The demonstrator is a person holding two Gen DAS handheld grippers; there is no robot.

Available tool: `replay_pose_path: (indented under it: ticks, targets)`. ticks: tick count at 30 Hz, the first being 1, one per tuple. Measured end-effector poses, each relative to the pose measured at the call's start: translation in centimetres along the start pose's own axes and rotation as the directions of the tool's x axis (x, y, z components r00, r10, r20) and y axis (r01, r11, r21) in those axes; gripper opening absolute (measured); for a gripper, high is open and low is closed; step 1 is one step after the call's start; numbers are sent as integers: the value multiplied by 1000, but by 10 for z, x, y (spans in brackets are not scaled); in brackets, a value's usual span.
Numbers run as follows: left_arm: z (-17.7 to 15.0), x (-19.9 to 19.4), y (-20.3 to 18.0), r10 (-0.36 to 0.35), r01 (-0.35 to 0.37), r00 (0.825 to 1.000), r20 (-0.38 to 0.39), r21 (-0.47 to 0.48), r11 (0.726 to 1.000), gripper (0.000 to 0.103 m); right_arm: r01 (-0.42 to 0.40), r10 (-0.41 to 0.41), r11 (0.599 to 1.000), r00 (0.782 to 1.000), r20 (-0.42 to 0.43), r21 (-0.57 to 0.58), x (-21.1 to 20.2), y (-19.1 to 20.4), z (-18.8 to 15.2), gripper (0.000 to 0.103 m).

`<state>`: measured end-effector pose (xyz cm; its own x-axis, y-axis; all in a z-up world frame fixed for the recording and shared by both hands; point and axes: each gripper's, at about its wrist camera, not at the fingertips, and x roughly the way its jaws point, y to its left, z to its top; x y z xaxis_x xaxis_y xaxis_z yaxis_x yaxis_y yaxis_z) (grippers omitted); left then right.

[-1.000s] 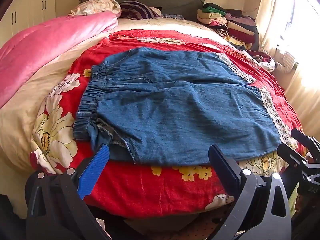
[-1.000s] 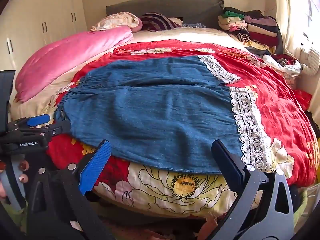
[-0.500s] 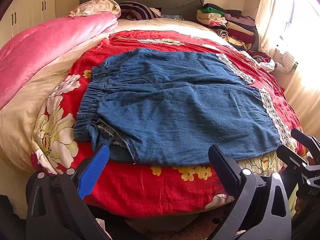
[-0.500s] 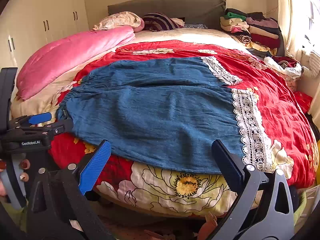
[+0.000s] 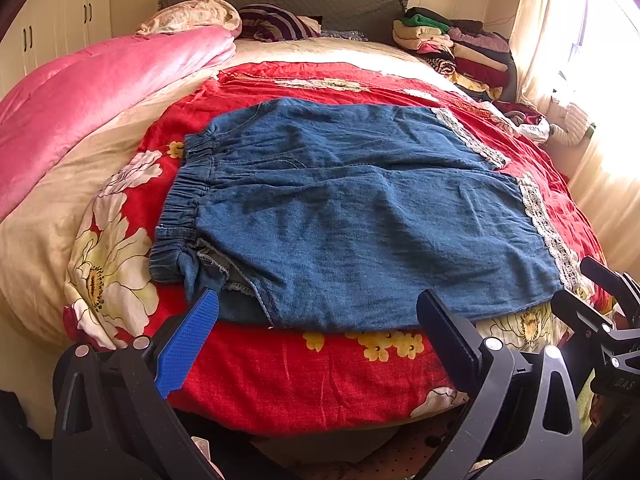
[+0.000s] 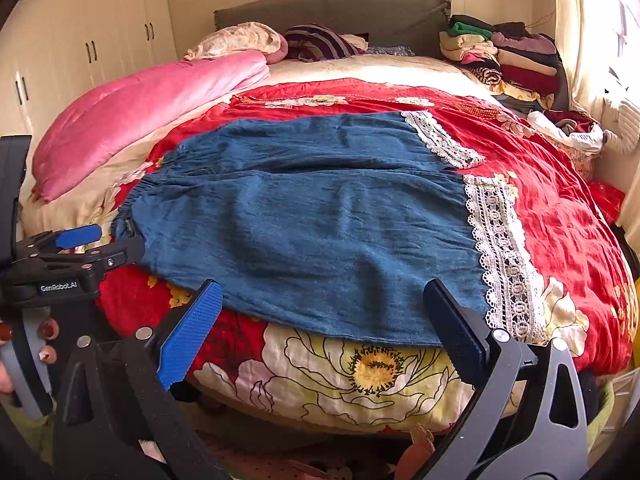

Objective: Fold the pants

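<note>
pants (image 5: 360, 216): blue denim, short wide legs, spread flat across the red flowered bedspread (image 5: 320, 376), near the foot edge of the bed
waist: elastic, gathered, on the left side; near corner is turned over w/ a pale frayed inside edge showing
legs: lie side by side, far leg & near leg touching along a long crease through the middle
hems: white lace trim (image 6: 504, 256) on both leg ends, right side
cloth: soft, lightly wrinkled, no fold made yet
left gripper (image 5: 316, 320): jaws released, wide apart, nothing in them; hovers just off the pants' near edge by the waist corner
right gripper (image 6: 320, 316): jaws released too, empty; by the near edge, closer to the lace end
rest of bed: pink quilt (image 5: 92, 92) at left, stack of folded clothes (image 5: 452, 44) at far right by the headboard
</note>
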<state>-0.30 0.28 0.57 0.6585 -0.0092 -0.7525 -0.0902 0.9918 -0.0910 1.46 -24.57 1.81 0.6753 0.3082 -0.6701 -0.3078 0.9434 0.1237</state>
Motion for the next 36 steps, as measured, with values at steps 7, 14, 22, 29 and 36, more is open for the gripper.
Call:
replay_pose_path:
  ticks: [7,14,22,29,36]
  targets:
    - [-1,0,0,5,-5,1000,-2,2,1000,99,1,-1,1000,1000,1,1,0,0,0,95]
    - [0,0,0,6,-6,1000,-2,3,1000,99,1,-1,1000,1000,0,2,0,0,0,95]
    - [0,0,1,7,-7,1000,-1,4,1000,99,0,0,1000,1000,0,3,0,0,1,95]
    - [2,2,6,9,-9,1000,-4,5,1000,99,-11,11,1000,1000,9,-2,0,4,10,95]
    - [12,7,14,13,-13,1000,4,-11,1000,99,-21,21,1000,999,36,-18,6,10,27,95]
